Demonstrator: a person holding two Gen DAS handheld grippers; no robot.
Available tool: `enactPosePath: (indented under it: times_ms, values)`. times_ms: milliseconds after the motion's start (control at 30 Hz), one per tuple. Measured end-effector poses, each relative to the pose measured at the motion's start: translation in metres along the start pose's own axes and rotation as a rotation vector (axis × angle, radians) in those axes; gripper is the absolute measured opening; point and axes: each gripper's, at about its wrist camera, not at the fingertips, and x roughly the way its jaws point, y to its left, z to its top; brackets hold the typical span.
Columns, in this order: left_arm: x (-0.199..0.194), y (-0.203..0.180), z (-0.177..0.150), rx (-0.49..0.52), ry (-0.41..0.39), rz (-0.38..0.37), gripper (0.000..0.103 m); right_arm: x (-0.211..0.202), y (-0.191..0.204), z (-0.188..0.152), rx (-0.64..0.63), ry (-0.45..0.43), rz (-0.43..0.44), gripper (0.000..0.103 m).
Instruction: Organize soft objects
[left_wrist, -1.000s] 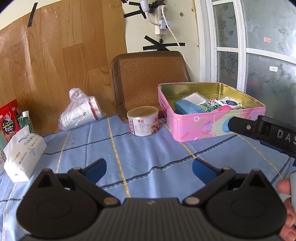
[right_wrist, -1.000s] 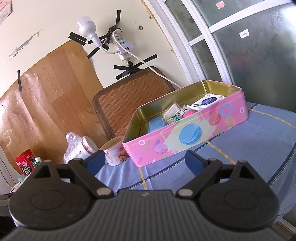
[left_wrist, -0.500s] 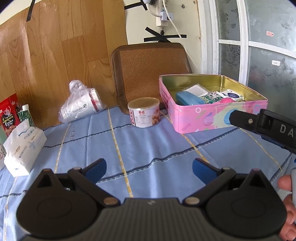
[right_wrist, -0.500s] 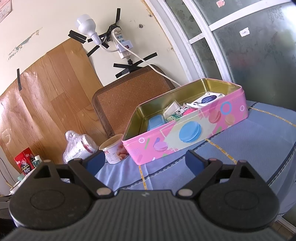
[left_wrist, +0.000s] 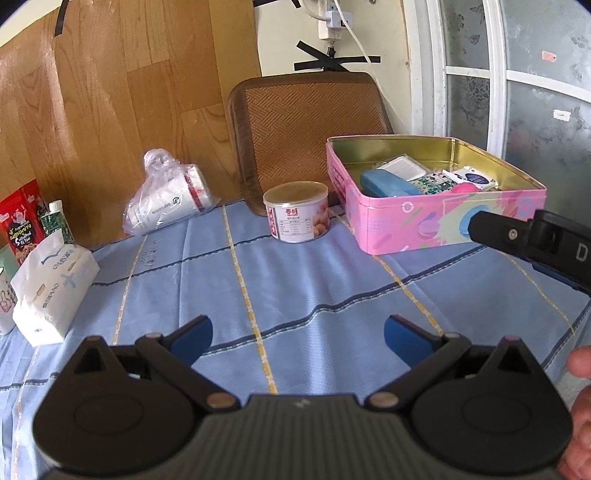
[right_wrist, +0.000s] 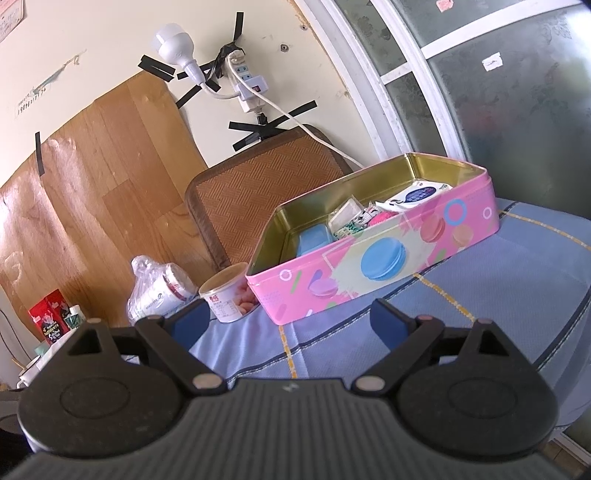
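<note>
Tissues (left_wrist: 51, 280) in a soft white pack lie at the left edge of the left wrist frame on the blue tablecloth (left_wrist: 314, 288), long axis running toward the upper right. The pink tin (left_wrist: 424, 225) sits upper right, its contents partly hidden by its wall. Open cloth fills the centre. Left gripper (left_wrist: 297, 334) and right gripper (right_wrist: 288, 321) both stand apart, empty.

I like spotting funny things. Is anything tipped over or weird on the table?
Yes: the plastic-wrapped cup stack lies on its side by the wooden wall panel. The can stands upright and the pink tin sits flat. Nothing is spilled.
</note>
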Motion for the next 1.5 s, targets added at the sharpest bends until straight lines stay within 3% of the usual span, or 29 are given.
enactPosePath:
  times_ms: [1500]
  values:
    - [0.032, -0.008, -0.013, 0.028, 0.141, -0.021, 0.103, 0.013, -0.01, -0.007, 0.035, 0.065, -0.015, 0.096]
